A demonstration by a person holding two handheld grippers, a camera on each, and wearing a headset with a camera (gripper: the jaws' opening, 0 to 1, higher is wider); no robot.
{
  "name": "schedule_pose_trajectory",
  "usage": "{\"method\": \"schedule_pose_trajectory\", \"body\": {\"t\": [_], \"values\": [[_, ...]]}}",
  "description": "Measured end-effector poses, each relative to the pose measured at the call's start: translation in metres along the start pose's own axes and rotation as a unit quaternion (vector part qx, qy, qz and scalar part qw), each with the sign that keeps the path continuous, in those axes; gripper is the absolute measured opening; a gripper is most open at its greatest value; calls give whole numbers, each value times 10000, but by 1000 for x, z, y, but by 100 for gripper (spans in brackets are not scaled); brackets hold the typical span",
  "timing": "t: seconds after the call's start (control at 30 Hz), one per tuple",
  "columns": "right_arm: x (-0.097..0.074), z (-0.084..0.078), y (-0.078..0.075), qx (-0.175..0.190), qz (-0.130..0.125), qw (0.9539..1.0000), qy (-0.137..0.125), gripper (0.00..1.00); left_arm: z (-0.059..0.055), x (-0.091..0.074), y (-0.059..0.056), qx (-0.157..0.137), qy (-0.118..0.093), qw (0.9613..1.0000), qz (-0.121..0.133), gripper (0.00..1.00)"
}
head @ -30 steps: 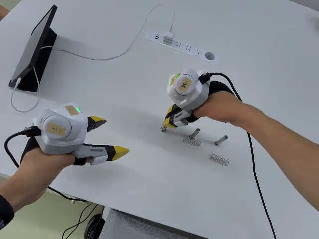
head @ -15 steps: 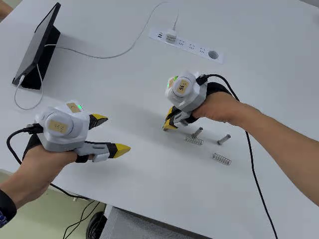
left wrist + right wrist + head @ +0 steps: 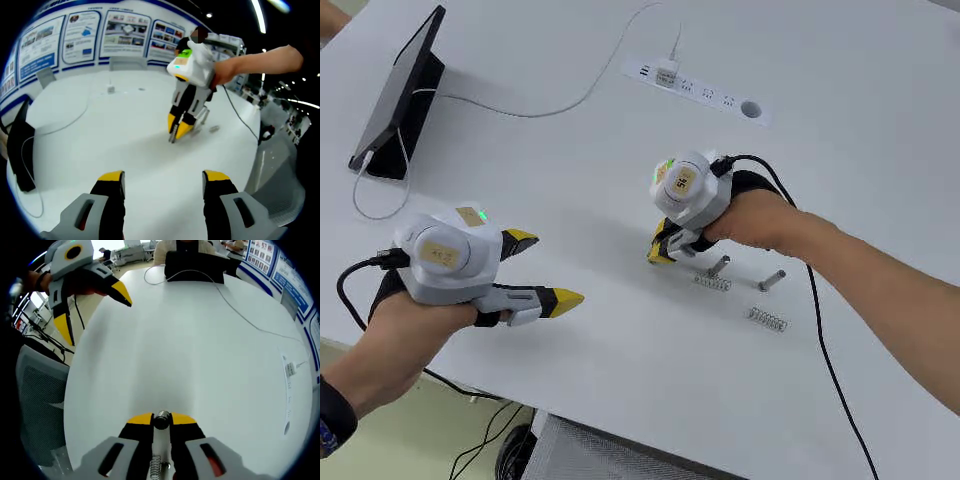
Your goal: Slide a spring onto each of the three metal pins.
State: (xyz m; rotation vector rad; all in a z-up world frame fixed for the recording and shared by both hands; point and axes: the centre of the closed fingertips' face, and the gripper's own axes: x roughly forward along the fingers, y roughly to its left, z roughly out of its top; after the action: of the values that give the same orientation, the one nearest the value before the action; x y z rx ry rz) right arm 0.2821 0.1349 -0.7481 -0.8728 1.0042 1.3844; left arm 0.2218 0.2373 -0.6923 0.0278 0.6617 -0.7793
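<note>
My right gripper (image 3: pixel 660 250) is shut on a metal pin (image 3: pixel 161 420), whose round end shows between the yellow tips. A spring (image 3: pixel 156 465) sits on the pin further back between the jaws. In the left gripper view the right gripper (image 3: pixel 180 127) points its tips down at the white table (image 3: pixel 620 350). Two more pins (image 3: pixel 718 265) (image 3: pixel 770 280) lie just right of it, with one loose spring (image 3: pixel 712 283) beside them and another spring (image 3: pixel 767 320) nearer the front. My left gripper (image 3: pixel 535 270) hovers open and holds nothing over the table's left front, its fingers (image 3: pixel 112 182) wide apart.
A tablet on a stand (image 3: pixel 395 95) is at the far left, its white cable (image 3: pixel 550 105) running to a power strip (image 3: pixel 695 88) at the back. The table's front edge (image 3: pixel 570 420) runs just below the left gripper, with a mesh chair (image 3: pixel 590 455) beneath it.
My right gripper has shifted a little to the left, away from the two lying pins, still shut on its pin. The left gripper has barely moved.
</note>
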Motion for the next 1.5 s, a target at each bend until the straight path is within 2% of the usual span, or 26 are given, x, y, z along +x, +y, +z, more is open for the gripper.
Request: {"method": "schedule_pose_trajectory", "body": {"t": [0.1,0.2,0.47,0.6,0.7,0.87,1.03,1.13,1.2,1.23,1.4,1.5], "values": [[-1,-2,0,-50,30,10000,36,22,1,0,0,4,-12,10000,-4,64],[-4,-4,-1,-157,-9,9999,14,24,2,0,-1,2,-23,10000,-10,64],[-17,-8,-3,-308,-166,9994,0,40,4,1,-6,29,-31,10000,-56,65],[-25,-9,-7,-371,-284,9989,-51,44,5,2,-9,56,-28,9999,-84,65],[-33,-6,-10,-209,-398,9988,-210,48,6,2,-11,71,-23,9999,-99,65],[-45,2,-11,162,-475,9966,-658,50,8,3,-13,62,-36,9999,-107,66],[-54,5,-11,569,-563,9899,-1173,51,11,5,-16,45,-57,9999,-129,68],[-61,2,-13,932,-670,9823,-1478,51,12,7,-15,31,-79,9999,-145,68],[-66,1,-12,1085,-660,9790,-1596,52,14,7,-15,49,-132,9998,-153,68],[-69,2,-11,1204,-648,9753,-1732,53,16,7,-16,57,-150,9997,-160,70],[-83,-6,-9,1472,-852,9651,-1993,56,15,8,-19,147,-84,9997,-202,72],[-88,-13,-3,1641,-832,9606,-2083,57,14,10,-20,122,-60,9997,-215,73]]}}
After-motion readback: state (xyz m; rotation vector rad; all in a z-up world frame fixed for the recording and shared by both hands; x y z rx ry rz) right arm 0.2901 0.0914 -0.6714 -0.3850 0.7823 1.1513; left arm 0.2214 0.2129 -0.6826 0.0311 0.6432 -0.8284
